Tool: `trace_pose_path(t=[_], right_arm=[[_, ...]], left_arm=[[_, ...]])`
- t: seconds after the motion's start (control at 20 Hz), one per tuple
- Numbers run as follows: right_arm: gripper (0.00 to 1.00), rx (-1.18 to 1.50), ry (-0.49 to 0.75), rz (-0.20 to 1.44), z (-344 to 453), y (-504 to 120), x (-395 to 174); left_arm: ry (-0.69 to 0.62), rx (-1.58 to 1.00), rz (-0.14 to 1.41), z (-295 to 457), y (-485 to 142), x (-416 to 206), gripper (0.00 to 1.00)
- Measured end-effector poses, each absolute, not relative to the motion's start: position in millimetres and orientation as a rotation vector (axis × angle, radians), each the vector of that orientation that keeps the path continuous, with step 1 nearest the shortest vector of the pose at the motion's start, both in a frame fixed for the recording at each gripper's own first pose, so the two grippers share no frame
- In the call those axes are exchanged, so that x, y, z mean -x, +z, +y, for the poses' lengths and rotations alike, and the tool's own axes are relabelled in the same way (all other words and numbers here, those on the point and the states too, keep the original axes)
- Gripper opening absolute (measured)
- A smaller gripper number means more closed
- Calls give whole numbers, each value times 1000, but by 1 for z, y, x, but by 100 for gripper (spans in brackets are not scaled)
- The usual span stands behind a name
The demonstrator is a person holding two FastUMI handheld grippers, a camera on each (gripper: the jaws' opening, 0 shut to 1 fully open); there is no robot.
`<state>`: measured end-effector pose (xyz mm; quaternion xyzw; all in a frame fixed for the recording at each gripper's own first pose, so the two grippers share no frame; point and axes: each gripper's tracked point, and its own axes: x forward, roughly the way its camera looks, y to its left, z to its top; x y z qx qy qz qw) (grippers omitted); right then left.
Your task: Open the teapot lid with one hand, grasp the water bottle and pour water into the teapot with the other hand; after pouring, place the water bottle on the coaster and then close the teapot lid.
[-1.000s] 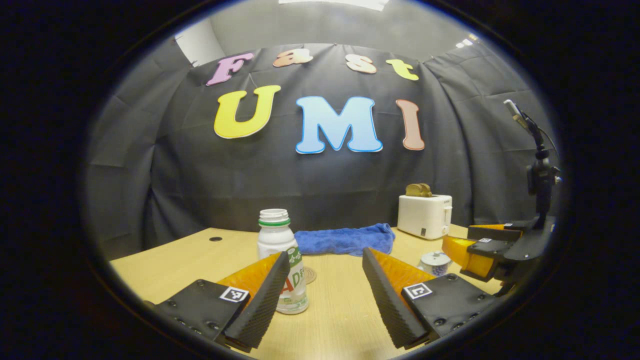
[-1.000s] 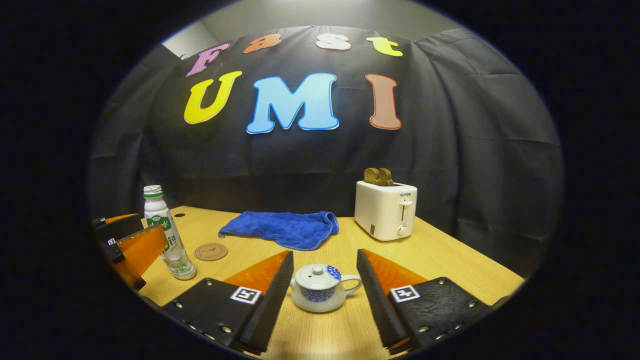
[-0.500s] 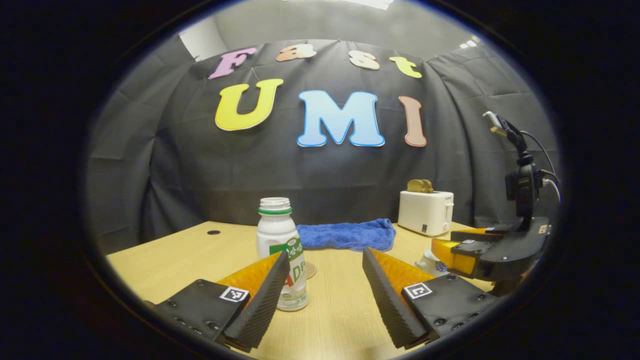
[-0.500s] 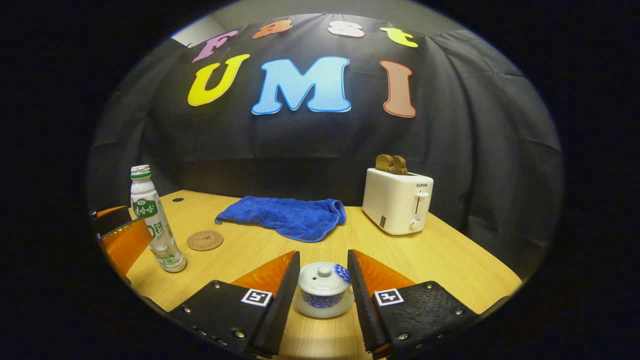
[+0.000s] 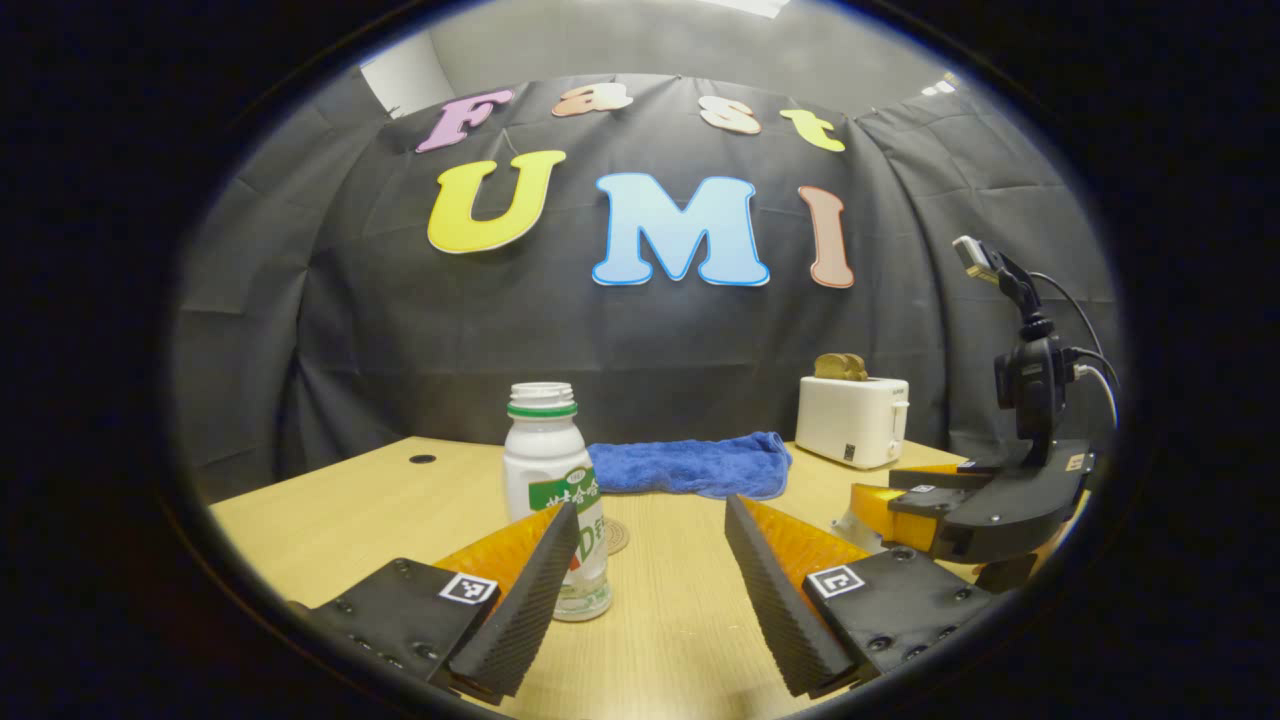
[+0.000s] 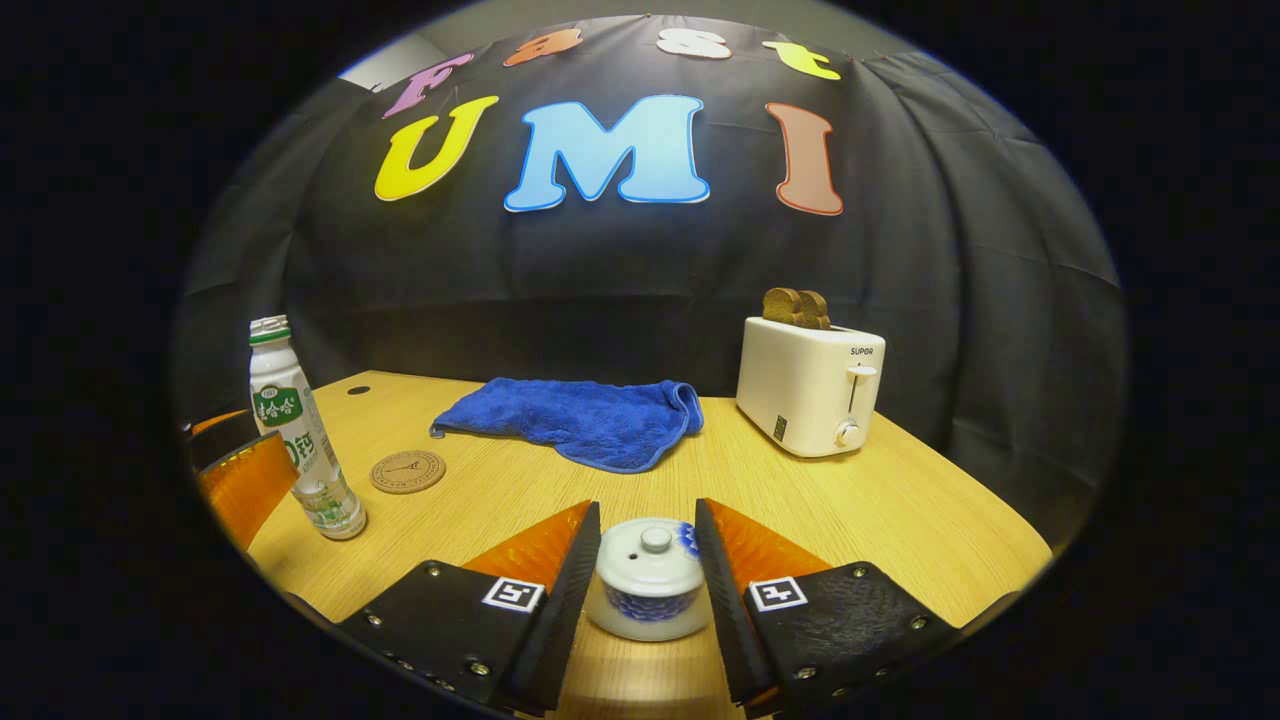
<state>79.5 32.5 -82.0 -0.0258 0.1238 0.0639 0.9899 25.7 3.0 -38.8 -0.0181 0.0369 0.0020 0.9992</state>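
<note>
In the right gripper view we are holding the right tongs (image 6: 648, 560) around the teapot (image 6: 650, 592), which is standing on the desk (image 6: 900, 500) at the near edge. The fingers (image 6: 577, 590) are sitting closer together than a second ago, when they were spread wide of the pot; now each one is lying just beside the pot's body, and we cannot tell whether they are pressing on it. The lid (image 6: 648, 552) is still sitting on the pot, with its knob between the fingers. The pot is also showing nearer and lower between the fingers than before.

In the left gripper view we are keeping the left tongs (image 5: 648, 570) released, spread wide, as in the earlier frames. The bottle (image 5: 552, 505) is standing upright and uncapped on the desk, just behind the left finger (image 5: 520, 600), not gripped. It is showing a little farther left than a second ago. The coaster (image 6: 407, 471) is lying flat on the desk, just to the right of the bottle and apart from it.

At the right edge of the left gripper view the right tongs (image 5: 900, 500) are reaching lower and farther in than before, hiding most of the pot. Far back, the blue towel (image 6: 580, 420) and the toaster (image 6: 810, 385) are resting unchanged.
</note>
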Motion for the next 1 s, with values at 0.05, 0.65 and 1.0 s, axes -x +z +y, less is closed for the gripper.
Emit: trace_pose_path(t=[0.05,0.65,1.0], right_arm=[[60,41,122,242,28,-72,-80],[6,93,115,254,30,-79,-89],[6,81,139,211,30,-75,-81]], left_arm=[[4,37,74,2,-40,-26,100],[42,34,100,17,-50,-28,100],[67,21,112,27,-58,-33,100]])
